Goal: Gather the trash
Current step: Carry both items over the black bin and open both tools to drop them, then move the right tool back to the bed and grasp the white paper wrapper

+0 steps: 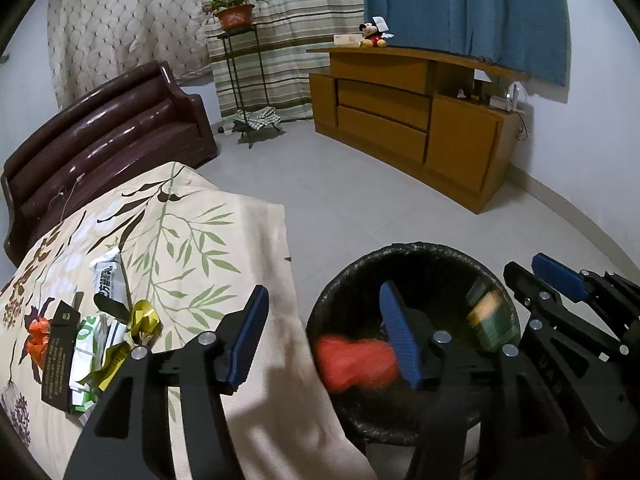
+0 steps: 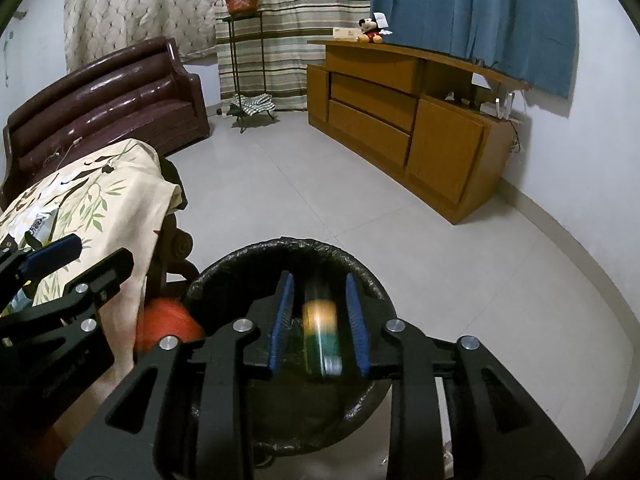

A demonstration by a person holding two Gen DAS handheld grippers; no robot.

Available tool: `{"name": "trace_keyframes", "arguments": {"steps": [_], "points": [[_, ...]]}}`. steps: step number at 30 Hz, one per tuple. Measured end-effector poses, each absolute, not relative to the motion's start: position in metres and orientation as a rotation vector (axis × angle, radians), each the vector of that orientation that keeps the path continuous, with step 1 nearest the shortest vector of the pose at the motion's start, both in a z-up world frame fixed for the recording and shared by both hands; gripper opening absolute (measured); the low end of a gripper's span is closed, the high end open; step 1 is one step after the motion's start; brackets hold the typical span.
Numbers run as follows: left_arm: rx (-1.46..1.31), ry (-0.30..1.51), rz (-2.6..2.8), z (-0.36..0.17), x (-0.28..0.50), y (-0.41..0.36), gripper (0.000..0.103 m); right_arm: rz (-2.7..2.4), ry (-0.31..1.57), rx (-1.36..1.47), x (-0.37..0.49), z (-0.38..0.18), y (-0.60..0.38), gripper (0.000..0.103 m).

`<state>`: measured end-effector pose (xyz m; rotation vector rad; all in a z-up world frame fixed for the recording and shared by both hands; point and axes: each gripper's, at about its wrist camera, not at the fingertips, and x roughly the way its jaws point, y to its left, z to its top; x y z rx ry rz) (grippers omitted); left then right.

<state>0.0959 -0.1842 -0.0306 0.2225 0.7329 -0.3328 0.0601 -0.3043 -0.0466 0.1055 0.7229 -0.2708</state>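
Both grippers are hanging right over the black-lined bin [image 2: 360,276] next to the table. The right gripper [image 2: 320,326] has its jaws parted, and a yellow-and-green packet [image 2: 322,336] sits blurred in the gap, touching neither pad as far as I can see. Looks to me like it's dropping into the bin. The left gripper [image 1: 324,338] is spread wide with nothing in it, and an orange plastic bag [image 1: 356,360] shows blurred below it, inside the bin by the look of it.

The remaining trash pile [image 1: 96,344] is on the leaf-print tablecloth [image 1: 192,232]: a crinkled yellow foil wrapper [image 1: 144,320], a black card sleeve [image 1: 58,356], green-and-white packets [image 1: 90,338], and a white wrapper [image 1: 105,276] a bit further back. My guess is it's all feather-light and floppy. Foil will be slippery and springy, so pinch a crumpled ridge, not a flat face. The card sleeve is stiffer; grab it by an edge.

Writing: the white wrapper has bold print and the sleeve has small pale text, but I can't read either.

Further off, 1 plush mouse toy [image 1: 374,36] sits on the wooden cabinet [image 1: 420,120].
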Motion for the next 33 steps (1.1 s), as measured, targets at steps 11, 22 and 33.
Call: {"name": "trace_keyframes", "arguments": {"steps": [11, 22, 33], "points": [[0.197, 0.734, -0.331, -0.027, 0.097, -0.177, 0.061, -0.276, 0.72, 0.111, 0.058, -0.045, -0.305, 0.033], [0.193, 0.725, -0.324, -0.019, 0.088, -0.155, 0.061, -0.263, 0.732, 0.123, 0.053, -0.044, -0.294, 0.033], [0.178, 0.709, -0.247, -0.005, 0.072, -0.089, 0.061, -0.187, 0.742, 0.103, 0.048, -0.035, -0.244, 0.033]]}}
